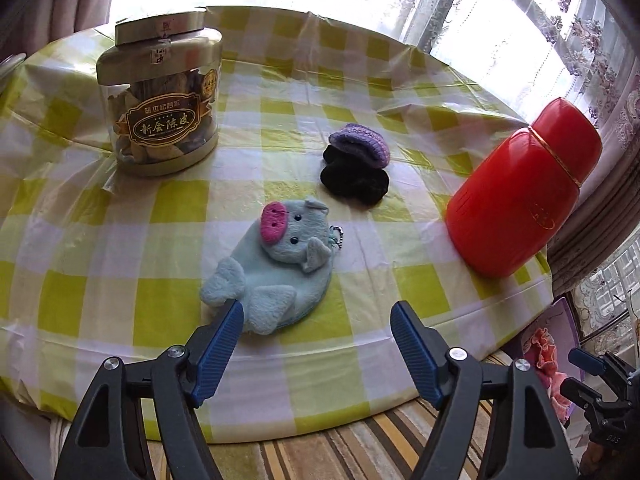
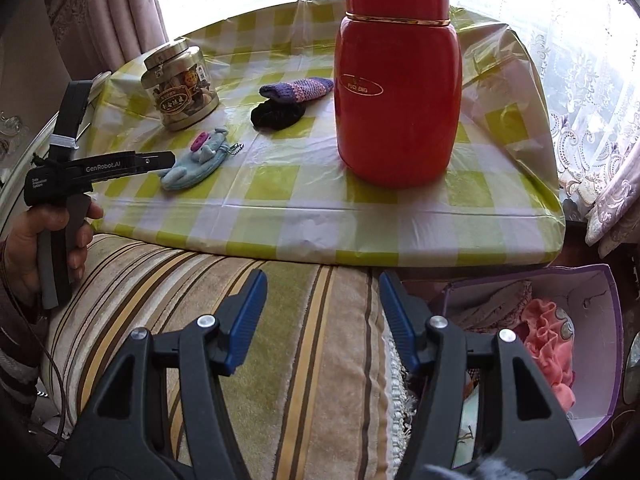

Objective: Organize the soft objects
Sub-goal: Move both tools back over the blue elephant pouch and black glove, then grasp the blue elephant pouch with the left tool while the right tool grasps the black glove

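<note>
A light blue plush pig pouch (image 1: pixel 276 268) with a pink snout lies on the checked table, just beyond my left gripper (image 1: pixel 318 308), which is open and empty; its left fingertip (image 1: pixel 234 312) overlaps the pouch's foot. A purple knitted piece (image 1: pixel 360 144) rests on a black scrunchie (image 1: pixel 354 180) farther back. In the right wrist view the pouch (image 2: pixel 194 160), knitted piece (image 2: pixel 298 88) and scrunchie (image 2: pixel 276 114) show on the table. My right gripper (image 2: pixel 322 280) is open and empty over a striped cushion (image 2: pixel 240 320), beside a purple box (image 2: pixel 592 344) holding a pink soft item (image 2: pixel 548 344).
A clear jar with a gold lid (image 1: pixel 160 96) stands at the back left of the table (image 1: pixel 100 264). A red flask (image 1: pixel 520 196) stands at the right, near the table's edge. Lace curtains (image 1: pixel 540 20) hang behind. The left gripper's body (image 2: pixel 100 168) shows in the right wrist view.
</note>
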The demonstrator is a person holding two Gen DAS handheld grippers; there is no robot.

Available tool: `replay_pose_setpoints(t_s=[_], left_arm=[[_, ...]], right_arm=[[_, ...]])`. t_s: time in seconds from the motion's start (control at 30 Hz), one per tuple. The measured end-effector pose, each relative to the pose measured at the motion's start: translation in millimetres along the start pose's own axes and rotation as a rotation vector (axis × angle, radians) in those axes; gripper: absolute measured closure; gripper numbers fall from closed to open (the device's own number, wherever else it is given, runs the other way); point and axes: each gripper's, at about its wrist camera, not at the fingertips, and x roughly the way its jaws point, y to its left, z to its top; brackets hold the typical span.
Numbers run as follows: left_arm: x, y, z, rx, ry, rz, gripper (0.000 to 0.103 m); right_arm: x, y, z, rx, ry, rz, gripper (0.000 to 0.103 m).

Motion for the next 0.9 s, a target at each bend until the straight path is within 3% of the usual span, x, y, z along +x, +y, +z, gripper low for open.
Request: replay_pose_setpoints(t_s=[0.27,0.47,0.57,0.8,0.9], left_arm=[[45.6,6.5,16.4,0.092,0.122,0.071,0.020],[64.1,7.5,24.6,0.178,0.146,0.120,0.018],[76.6,14.2,26.3,0.161,0.189,0.094,0.018],[79.4,7.3,26.8,0.213,0.160,0.096,0.017],[81.1,4.5,29.3,0.226,0.152,0.099,0.024]], right_arm=[[17.1,23.9,16.6,-0.046,0.007,0.038,0.035],[30.4,43.8,30.6,-0.099,0.008,0.061,0.034],[36.0,53.0,39.6,-0.120,0.000,0.075,0.033],[49.5,69.5,63.8,-0.148,-0.033,0.067,0.028],[57.4,74.6,75.6,-0.148,-0.043,0.056,0.027]])
